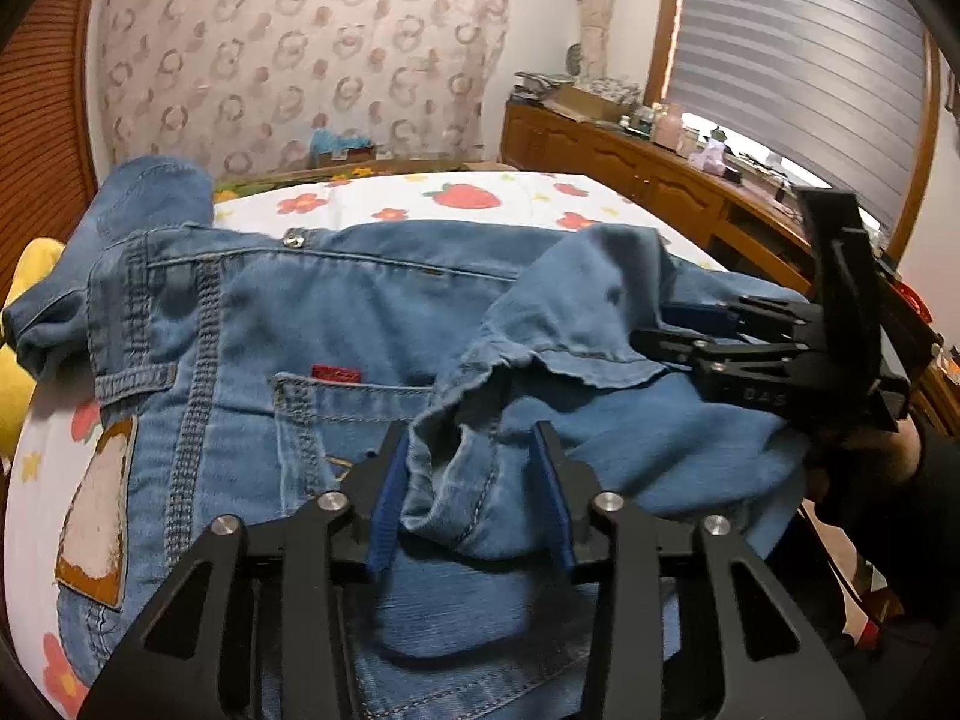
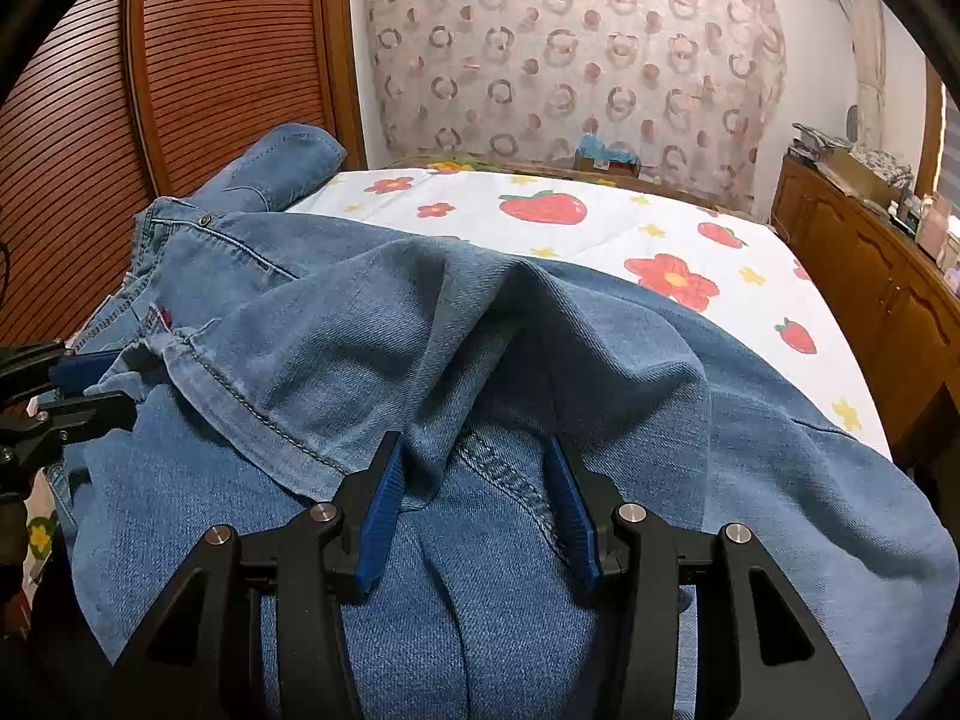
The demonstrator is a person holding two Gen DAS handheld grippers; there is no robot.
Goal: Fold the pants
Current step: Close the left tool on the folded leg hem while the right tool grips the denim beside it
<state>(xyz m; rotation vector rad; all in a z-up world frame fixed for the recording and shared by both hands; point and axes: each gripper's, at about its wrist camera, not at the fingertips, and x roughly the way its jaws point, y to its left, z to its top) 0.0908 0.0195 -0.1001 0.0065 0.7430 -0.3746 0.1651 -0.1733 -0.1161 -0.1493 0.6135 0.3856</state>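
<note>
The pants (image 1: pixel 336 312) lie across the near part of the bed (image 1: pixel 480 198), waistband toward the far side, one leg end (image 1: pixel 150 192) rising at the far left. A hem (image 1: pixel 540 324) is folded back over the seat of the pants, just right of the back pocket (image 1: pixel 348 402). The left gripper (image 1: pixel 474 474) sits at the near edge with a bunch of that hem between its jaws; the right gripper (image 2: pixel 474 492) lies to its right, straddling a raised fold. Behind the bed hangs a curtain (image 2: pixel 570 48); a sideboard (image 1: pixel 630 162) runs along the bed's right side, a slatted door (image 2: pixel 180 72) stands at the left.
</note>
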